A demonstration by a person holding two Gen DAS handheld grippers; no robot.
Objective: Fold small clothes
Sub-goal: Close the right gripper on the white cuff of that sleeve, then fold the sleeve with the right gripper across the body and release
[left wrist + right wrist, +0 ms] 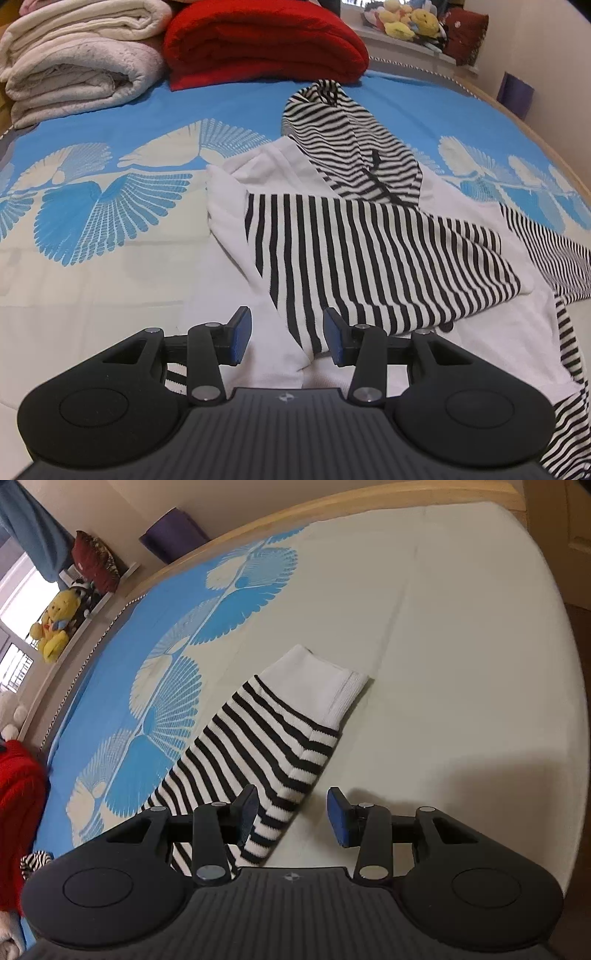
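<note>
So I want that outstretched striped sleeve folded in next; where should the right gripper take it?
Take the sleeve at its white cuff, the free far end, which lies flat on the bedsheet. Probably come in from the open cream side, pinching the cuff's edge. The right gripper is open and straddles the sleeve's near edge.

Striped hooded top (369,251), flat, sleeve folded across

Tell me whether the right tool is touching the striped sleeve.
Cannot tell. In the right wrist view the open right tool straddles the striped sleeve edge, but no plain contact or gap shows.
</note>
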